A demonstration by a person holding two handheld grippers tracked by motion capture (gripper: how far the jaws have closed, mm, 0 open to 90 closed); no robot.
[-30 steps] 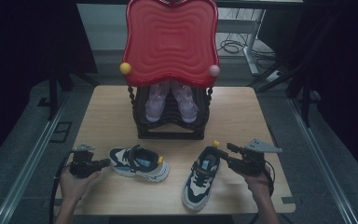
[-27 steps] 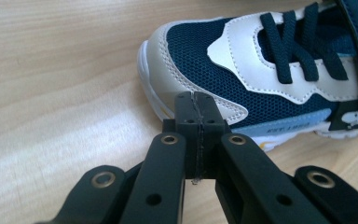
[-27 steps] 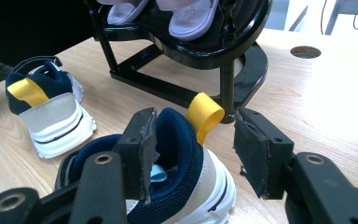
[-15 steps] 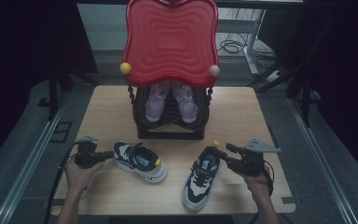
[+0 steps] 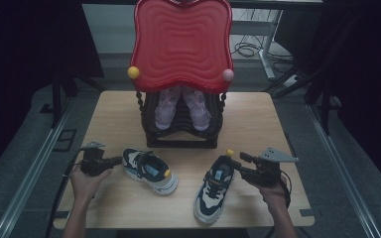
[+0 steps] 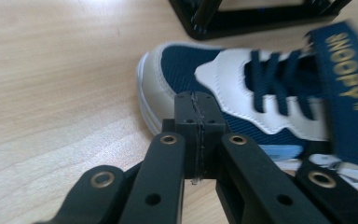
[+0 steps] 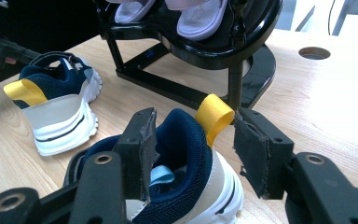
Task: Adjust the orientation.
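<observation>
Left sneaker [image 5: 150, 171] mid-table, left claw [image 5: 118, 161] closed empty at toe, right claw [image 7: 193, 156] open astride right sneaker [image 5: 213, 188] heel.

right gripper [image 7: 193, 154]: we see jaws apart, straddling heel of navy sneaker [image 7: 186, 140] | yellow pull tab [image 7: 214, 116] between pads, untouched | second sneaker [image 7: 58, 100] left | black rack [image 7: 200, 51] with pink sandals [image 7: 200, 18] behind | wooden table [image 7: 317, 102]

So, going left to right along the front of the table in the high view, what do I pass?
Left gripper → left sneaker → right sneaker → right gripper.
</observation>
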